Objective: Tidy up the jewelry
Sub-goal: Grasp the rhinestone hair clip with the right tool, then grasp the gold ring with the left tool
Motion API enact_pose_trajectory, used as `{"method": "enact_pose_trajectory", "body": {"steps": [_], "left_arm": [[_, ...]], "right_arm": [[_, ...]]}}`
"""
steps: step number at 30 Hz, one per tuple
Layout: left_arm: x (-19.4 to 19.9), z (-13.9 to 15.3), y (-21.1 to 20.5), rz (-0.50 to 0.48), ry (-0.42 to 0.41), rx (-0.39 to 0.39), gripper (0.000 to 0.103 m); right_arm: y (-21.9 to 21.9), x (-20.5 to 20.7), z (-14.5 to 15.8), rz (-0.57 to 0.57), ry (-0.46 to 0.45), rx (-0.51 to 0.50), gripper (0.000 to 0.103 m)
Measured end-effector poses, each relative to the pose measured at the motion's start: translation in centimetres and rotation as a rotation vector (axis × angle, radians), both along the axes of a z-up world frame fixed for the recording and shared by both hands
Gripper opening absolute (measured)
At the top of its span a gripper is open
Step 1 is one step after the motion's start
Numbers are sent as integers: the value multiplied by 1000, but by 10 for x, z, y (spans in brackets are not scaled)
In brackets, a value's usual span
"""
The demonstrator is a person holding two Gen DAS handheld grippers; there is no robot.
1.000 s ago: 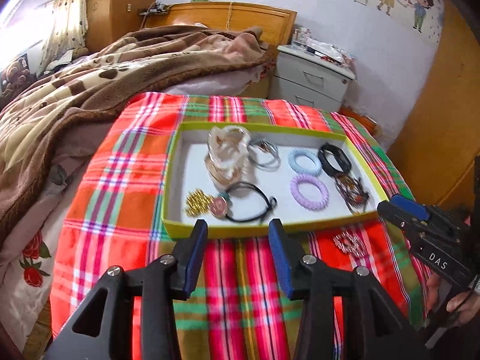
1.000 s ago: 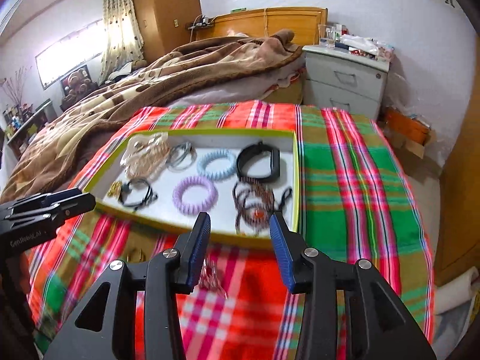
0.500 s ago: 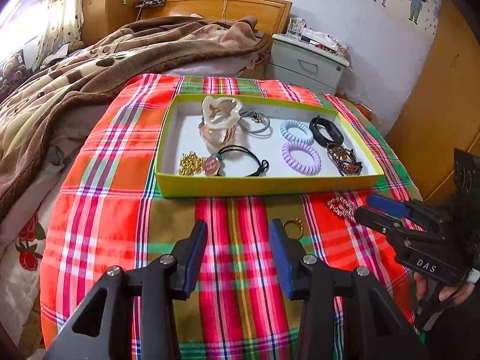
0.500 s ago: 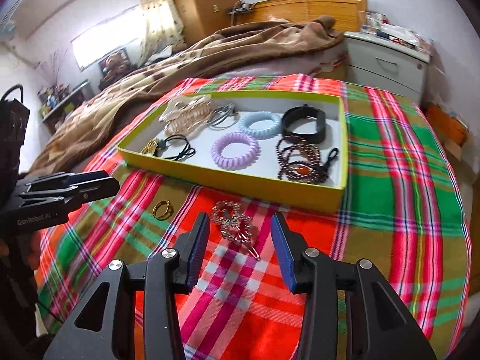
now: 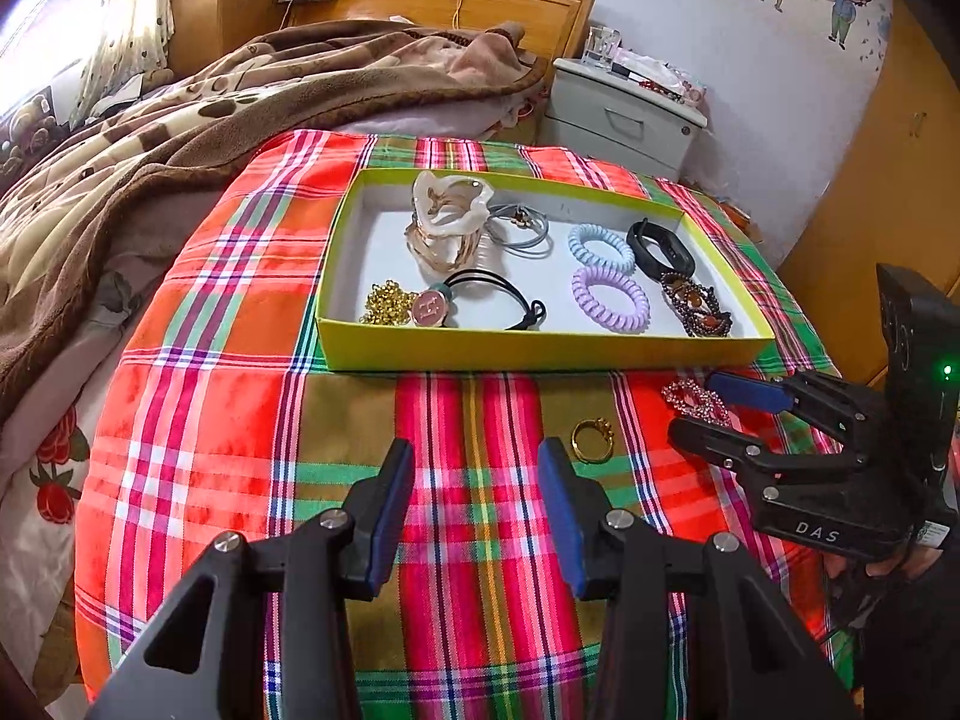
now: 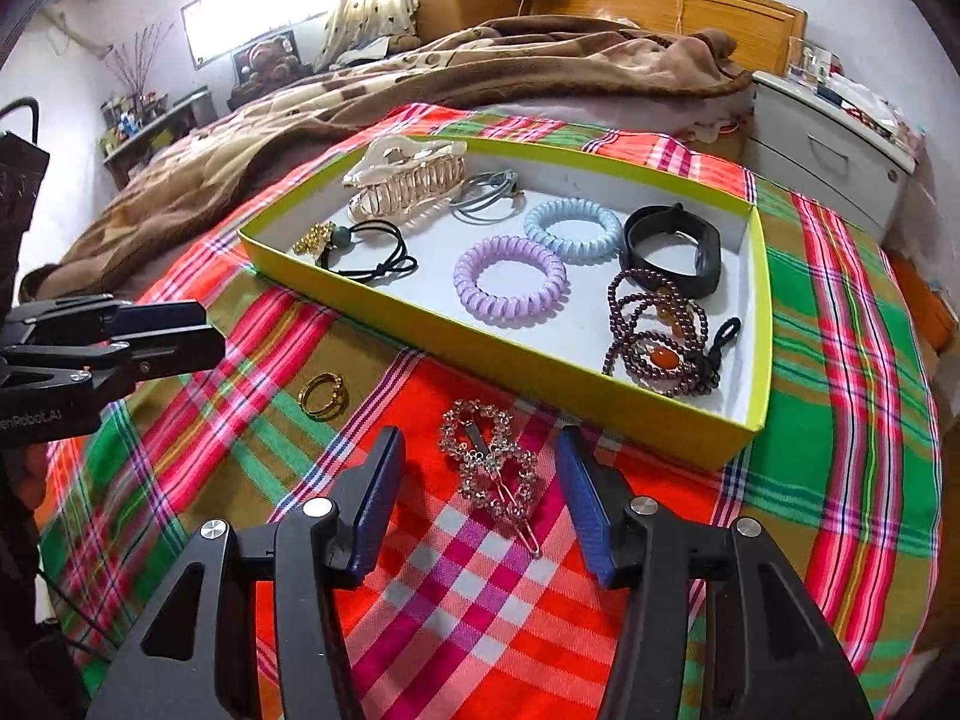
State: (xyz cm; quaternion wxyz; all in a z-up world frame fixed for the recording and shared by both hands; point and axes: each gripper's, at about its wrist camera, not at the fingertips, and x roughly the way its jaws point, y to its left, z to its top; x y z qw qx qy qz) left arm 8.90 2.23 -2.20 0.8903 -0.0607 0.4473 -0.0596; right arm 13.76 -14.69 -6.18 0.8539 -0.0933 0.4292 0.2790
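The right gripper (image 6: 480, 495) is hovering over the plaid cloth (image 6: 840, 420) with its jaws opening, and the rhinestone hair clip (image 6: 489, 468) is lying flat on the cloth between the two blue pads, touched by neither. Just beyond the clip, ahead of the right gripper, the yellow-green tray (image 6: 540, 360) is sitting on the cloth, holding a purple coil hair tie (image 6: 510, 279), a pale blue coil hair tie (image 6: 573, 228), a black wristband (image 6: 672, 249), a dark beaded bracelet (image 6: 660, 336), a claw clip (image 6: 408, 177) and a black elastic tie (image 6: 372, 255). The gold ring (image 6: 321, 396) is resting on the cloth ahead and to the left of the right gripper, outside the tray. The left gripper (image 5: 474, 480) is pointing down at the cloth with its jaws standing apart and nothing between them; the ring is lying just ahead of its right finger, near but not touching it.
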Motion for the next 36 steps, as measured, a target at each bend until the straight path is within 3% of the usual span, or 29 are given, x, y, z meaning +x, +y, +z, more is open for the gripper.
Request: {"method": "enact_pose_trajectory", "body": {"steps": [6,14,24,25,36], "left_arm": [[0,-2,-2,-2,6,1,44],[2,-4,-5,-6,16,2,44],[4,-5,-13,-26,23,4,44],[4,-5,-15,-30,22,4,44],[16,-13,-38,-100,47,9,44]], "right_arm": [[4,-3,0,10,-21,-49,52],[4,-10,0,17,-35,-58,31],[-3,-16,4,-18,-38,-31,20],[-5,-17,5,-21,-36,-15,13],[-23,-22,11,-83,-25,78,12]]}}
